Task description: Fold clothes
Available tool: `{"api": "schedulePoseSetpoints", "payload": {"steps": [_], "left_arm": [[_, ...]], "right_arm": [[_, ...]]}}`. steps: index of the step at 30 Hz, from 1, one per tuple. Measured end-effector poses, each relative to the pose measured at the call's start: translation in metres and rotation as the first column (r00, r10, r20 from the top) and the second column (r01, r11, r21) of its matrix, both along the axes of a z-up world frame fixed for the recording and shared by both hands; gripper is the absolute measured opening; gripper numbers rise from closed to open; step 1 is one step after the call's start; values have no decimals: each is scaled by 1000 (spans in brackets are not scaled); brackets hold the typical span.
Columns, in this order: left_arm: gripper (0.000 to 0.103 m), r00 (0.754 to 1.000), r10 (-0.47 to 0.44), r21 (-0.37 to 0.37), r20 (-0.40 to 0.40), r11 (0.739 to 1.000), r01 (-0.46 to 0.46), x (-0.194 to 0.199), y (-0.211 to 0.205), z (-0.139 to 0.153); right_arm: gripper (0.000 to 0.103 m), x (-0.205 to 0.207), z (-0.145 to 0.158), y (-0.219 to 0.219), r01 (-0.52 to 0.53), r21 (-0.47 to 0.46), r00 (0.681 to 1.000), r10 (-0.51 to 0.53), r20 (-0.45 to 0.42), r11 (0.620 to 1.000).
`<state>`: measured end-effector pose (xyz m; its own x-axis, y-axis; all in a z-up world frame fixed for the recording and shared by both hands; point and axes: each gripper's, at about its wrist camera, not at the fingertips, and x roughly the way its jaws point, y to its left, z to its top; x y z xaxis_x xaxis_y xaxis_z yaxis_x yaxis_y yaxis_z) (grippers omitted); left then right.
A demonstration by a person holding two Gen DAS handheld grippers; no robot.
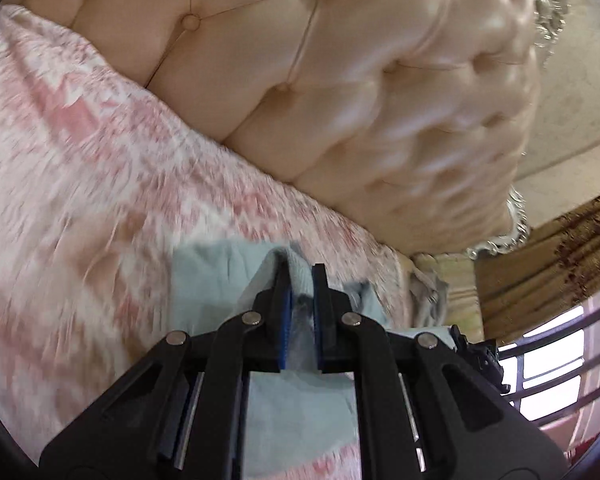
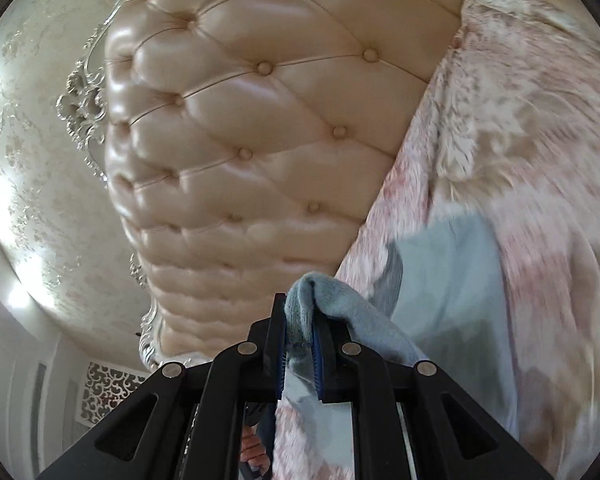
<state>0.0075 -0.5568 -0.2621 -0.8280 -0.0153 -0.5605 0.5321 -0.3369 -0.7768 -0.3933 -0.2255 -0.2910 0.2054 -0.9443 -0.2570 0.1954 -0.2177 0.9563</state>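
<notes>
Garment (image 1: 204, 280) edges pinched in both tools (image 1: 302, 276) (image 2: 302, 308), headboard (image 2: 260, 120) close ahead.

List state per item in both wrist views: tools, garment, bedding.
left tool: shut on the light blue garment.
right tool: shut on the light blue garment.
light blue garment: pinched at two spots, the rest draped onto the blanket.
pink patterned blanket: spread over the bed, under the garment.
tufted headboard: upright behind the bed.

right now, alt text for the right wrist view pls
The right gripper is shut on a bunched edge of a light blue garment, which trails right over a pink-and-white fuzzy blanket. A tufted cream headboard fills the background.
</notes>
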Motion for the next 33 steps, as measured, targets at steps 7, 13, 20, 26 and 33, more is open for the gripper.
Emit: {"api": "schedulePoseSetpoints", "payload": {"steps": [7, 13, 20, 26, 33], "left_arm": [[44, 990, 32, 22, 135, 999, -35, -19, -18, -40], [75, 986, 116, -34, 120, 993, -113, -5, -21, -30], [75, 989, 139, -33, 41, 990, -138, 46, 11, -10], [75, 996, 88, -87, 31, 993, -85, 117, 78, 2], [72, 985, 168, 253, -46, 956, -151, 133, 119, -42]], "right_arm": [[21, -21, -47, -19, -17, 220, 997, 33, -69, 975], [86, -38, -20, -5, 29, 354, 967, 63, -247, 935], [86, -35, -7, 23, 52, 288, 966, 25, -256, 956], [86, 16, -9, 43, 46, 427, 941, 103, -321, 903], [86, 67, -12, 89, 100, 460, 923, 90, -374, 882]]}}
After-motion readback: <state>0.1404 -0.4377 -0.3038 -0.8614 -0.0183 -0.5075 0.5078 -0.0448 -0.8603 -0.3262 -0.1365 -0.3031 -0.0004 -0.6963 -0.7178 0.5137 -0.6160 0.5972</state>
